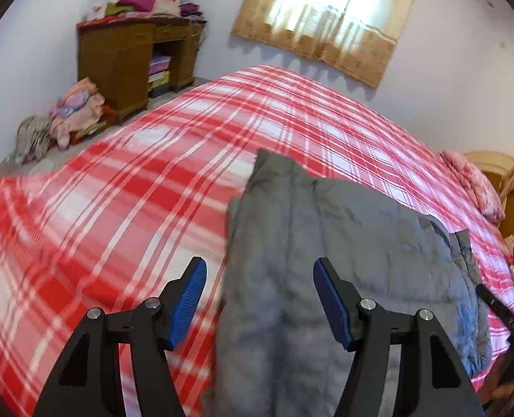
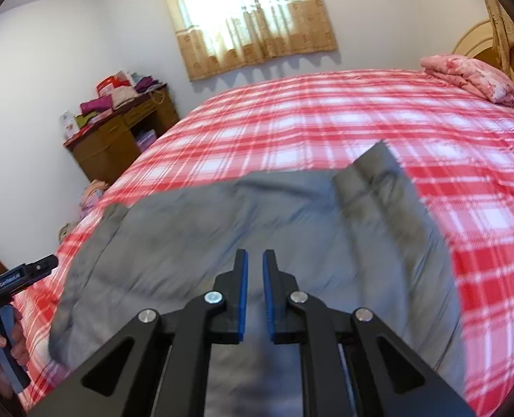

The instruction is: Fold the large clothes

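Two grippers hover over one grey garment (image 1: pixel 343 243) lying folded on the near side of a red plaid bed (image 1: pixel 117 191): the left gripper (image 1: pixel 259 299) gapes wide, the right gripper (image 2: pixel 255 295) stands slightly parted, both empty. Motion blurs the garment's folds.

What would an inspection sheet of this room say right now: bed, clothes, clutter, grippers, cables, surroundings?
Surface: bed under a red plaid cover, mostly bare.
Job's things: grey garment lying on the bed, partly folded.
Clutter: pink bedding by the headboard; clothes pile on the floor.
Grippers: left gripper open, empty; right gripper a narrow gap, nothing between.
Cables: nothing seen.
Surroundings: desk stacked with clothes; curtained window.
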Demonstrator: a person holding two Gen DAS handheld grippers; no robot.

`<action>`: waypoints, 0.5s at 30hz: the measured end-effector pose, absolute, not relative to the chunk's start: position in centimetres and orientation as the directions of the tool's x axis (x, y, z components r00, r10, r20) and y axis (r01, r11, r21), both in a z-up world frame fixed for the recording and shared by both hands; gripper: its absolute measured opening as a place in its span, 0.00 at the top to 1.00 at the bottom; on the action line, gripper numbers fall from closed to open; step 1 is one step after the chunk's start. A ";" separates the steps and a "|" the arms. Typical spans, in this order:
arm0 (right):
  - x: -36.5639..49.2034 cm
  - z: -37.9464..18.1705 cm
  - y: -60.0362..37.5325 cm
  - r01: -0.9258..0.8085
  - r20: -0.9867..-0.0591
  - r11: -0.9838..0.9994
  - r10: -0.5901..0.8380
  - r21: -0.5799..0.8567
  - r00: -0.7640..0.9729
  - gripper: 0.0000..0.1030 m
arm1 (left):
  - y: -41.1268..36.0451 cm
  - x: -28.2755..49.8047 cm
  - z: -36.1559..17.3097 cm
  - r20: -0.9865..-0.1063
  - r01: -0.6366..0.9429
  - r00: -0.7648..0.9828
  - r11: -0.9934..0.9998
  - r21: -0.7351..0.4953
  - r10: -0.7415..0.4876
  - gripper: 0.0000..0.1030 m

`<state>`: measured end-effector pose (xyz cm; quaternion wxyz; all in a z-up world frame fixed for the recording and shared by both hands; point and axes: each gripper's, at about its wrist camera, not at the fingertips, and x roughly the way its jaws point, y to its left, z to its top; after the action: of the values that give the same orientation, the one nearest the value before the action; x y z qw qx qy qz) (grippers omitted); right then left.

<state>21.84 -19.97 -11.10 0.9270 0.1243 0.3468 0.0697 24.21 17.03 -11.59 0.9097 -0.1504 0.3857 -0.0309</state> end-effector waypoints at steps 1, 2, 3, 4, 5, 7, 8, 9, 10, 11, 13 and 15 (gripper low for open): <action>21.5 -11.4 -19.3 -0.056 -0.627 0.957 0.230 0.285 0.744 0.87 | 17.6 23.2 -11.8 -0.683 -0.080 0.710 0.944 -0.319 -0.171 0.37; 21.4 -11.7 -18.5 -0.067 -0.634 0.956 0.241 0.286 0.734 0.87 | 18.1 22.6 -12.1 -0.680 -0.100 0.714 0.938 -0.332 -0.165 0.37; 21.6 -12.0 -17.6 -0.080 -0.646 0.955 0.254 0.286 0.720 0.87 | 18.4 22.4 -12.3 -0.678 -0.111 0.717 0.933 -0.343 -0.164 0.37; 22.0 -12.2 -16.9 -0.096 -0.654 0.953 0.268 0.286 0.707 0.88 | 18.8 22.2 -12.7 -0.678 -0.126 0.716 0.924 -0.360 -0.167 0.37; 22.6 -12.1 -16.3 -0.107 -0.658 0.953 0.274 0.283 0.702 0.88 | 19.1 22.2 -13.0 -0.682 -0.134 0.711 0.919 -0.371 -0.171 0.37; 23.5 -11.7 -15.5 -0.111 -0.651 0.952 0.278 0.286 0.706 0.88 | 19.6 23.0 -13.9 -0.702 -0.156 0.687 0.906 -0.394 -0.187 0.37; 24.1 -11.5 -15.0 -0.118 -0.648 0.950 0.286 0.290 0.706 0.88 | 19.7 23.5 -14.3 -0.705 -0.157 0.682 0.902 -0.402 -0.196 0.37; 25.0 -11.4 -14.4 -0.125 -0.651 0.950 0.287 0.285 0.702 0.88 | 19.7 23.7 -14.5 -0.703 -0.153 0.681 0.900 -0.409 -0.203 0.37; 25.6 -11.5 -13.9 -0.123 -0.657 0.956 0.274 0.267 0.703 0.88 | 19.6 24.1 -14.9 -0.702 -0.148 0.678 0.895 -0.421 -0.218 0.37; 26.1 -12.0 -13.4 -0.115 -0.666 0.965 0.246 0.236 0.704 0.88 | 19.5 24.3 -15.2 -0.702 -0.143 0.675 0.893 -0.427 -0.228 0.37; 27.2 -13.6 -13.1 -0.097 -0.689 0.968 0.234 0.233 0.685 0.88 | 18.8 24.9 -16.1 -0.706 -0.116 0.657 0.889 -0.442 -0.265 0.37; 28.3 -16.0 -13.2 -0.065 -0.725 0.970 0.217 0.232 0.654 0.95 | 18.0 25.7 -17.2 -0.724 -0.102 0.627 0.891 -0.443 -0.288 0.37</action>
<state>28.26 -13.24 -15.98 0.9046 0.0931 0.4085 0.0780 25.69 18.00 -17.17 0.8728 -0.2275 0.4286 -0.0533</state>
